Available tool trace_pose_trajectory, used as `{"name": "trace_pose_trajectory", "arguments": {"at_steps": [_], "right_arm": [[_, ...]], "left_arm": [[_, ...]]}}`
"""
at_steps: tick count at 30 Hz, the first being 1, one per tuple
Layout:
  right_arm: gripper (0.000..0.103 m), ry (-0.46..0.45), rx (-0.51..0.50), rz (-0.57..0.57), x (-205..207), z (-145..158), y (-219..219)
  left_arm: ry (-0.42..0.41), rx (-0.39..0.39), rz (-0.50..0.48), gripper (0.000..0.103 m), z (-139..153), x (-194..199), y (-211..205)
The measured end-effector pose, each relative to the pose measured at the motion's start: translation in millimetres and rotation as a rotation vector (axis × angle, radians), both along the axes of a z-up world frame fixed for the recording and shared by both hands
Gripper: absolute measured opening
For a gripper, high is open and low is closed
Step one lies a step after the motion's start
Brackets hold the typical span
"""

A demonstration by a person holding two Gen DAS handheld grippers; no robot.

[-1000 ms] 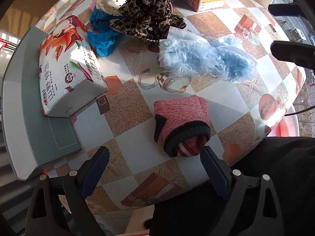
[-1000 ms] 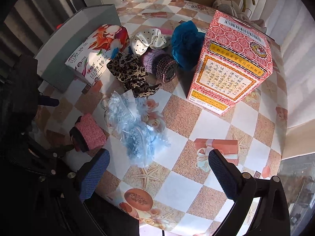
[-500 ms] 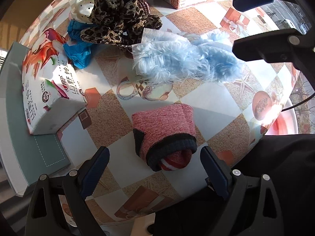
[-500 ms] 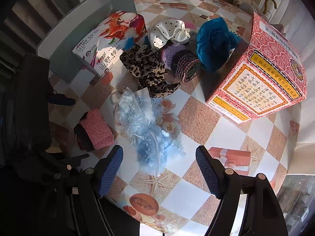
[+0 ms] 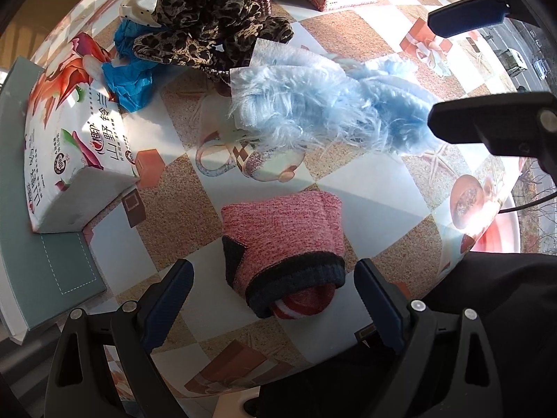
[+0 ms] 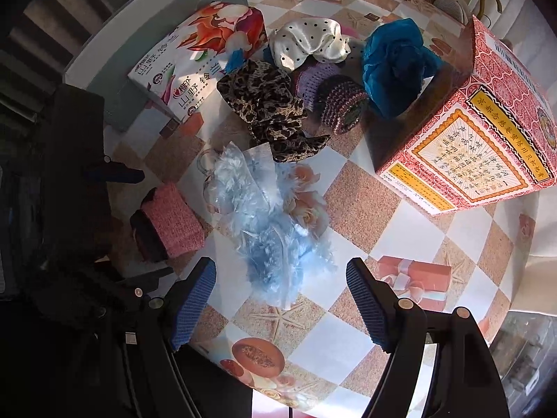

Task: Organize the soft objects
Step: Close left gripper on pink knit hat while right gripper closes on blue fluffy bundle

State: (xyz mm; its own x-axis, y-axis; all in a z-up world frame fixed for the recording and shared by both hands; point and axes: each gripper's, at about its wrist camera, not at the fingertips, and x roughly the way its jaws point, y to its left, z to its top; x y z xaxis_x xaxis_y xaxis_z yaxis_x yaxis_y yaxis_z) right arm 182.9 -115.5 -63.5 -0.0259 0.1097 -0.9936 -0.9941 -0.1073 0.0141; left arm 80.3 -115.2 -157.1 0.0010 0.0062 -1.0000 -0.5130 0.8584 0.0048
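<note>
Left gripper: your left gripper (image 5: 271, 299) pointed down at the worktop (image 5: 362, 188), jaws spread wide and holding nothing; the pink knitted sock bundle (image 5: 282, 240) lay between the two blue pads, neither pad touching it.
Right gripper: your right gripper (image 6: 278, 299) also pointed down, jaws apart and empty, poised over the near end of the pale blue fluffy item (image 6: 268, 219); the pads stood clear of the fluff.
Task items: bundle and fluffy item lay side by side near the worktop's front edge; a leopard-print cloth (image 6: 268, 111), a spotted cream cloth (image 6: 306, 45), a purple knitted piece (image 6: 334, 101) and a teal cloth (image 6: 393, 66) sat heaped further back.
Surroundings: a tissue pack (image 5: 66, 146) rested on a grey-green tray (image 5: 52, 278); a red patterned carton (image 6: 480, 132) stood beyond the heap.
Step in hand: judged as approach before a double pick-up, one item per gripper.
Next move: you needed to lower each gripper until the pads flanked its item, then close; the fluff would likely compress, so a deep bite appeared advisable.
</note>
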Motion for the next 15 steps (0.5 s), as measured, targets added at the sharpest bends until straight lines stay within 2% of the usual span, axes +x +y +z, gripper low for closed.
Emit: {"name": "trace_pose_trajectory", "arguments": {"at_steps": [5, 10, 15], "right_arm": [[0.079, -0.010, -0.019, 0.011, -1.8, -6.0, 3.4], [0.079, 0.018, -0.037, 0.001, -1.8, -11.9, 10.3], [0.079, -0.019, -0.047, 0.040, -5.6, -19.0, 16.4]], "left_arm": [[0.000, -0.006, 0.006, 0.095, -3.4, -7.6, 1.3], [-0.005, -0.010, 0.024, 0.095, -2.0, -24.4, 2.9], [-0.010, -0.016, 0.049, 0.095, -8.3, -33.0, 8.4]]}}
